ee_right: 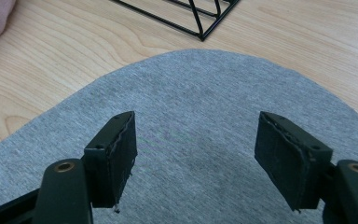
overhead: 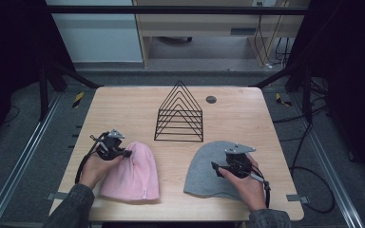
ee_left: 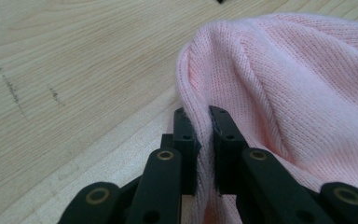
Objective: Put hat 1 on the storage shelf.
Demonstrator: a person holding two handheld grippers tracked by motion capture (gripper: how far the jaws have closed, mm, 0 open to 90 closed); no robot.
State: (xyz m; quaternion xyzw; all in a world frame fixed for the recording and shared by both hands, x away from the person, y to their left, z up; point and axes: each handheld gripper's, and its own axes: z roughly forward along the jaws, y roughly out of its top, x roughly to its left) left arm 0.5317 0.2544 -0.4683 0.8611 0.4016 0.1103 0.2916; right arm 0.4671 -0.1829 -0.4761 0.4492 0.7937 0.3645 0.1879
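Place: a lab or test room set up for recording.
Frame: dark metal struts [overhead: 57, 76] stand beyond the left gripper [overhead: 123, 153], around the light wooden counter [overhead: 123, 102].
Floor: grey carpet, hazard-striped tape [overhead: 78, 99].
Cables: black leads [overhead: 313, 171] trail outward of the right gripper [overhead: 217, 168].

no readable text, labels or numbers

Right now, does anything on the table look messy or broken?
Nothing looks broken or spilled. The pink hat and the grey hat lie flat on the table, and the black wire rack stands upright. The one uneven spot is the pink hat's edge, bunched into a fold where the left gripper pinches it.
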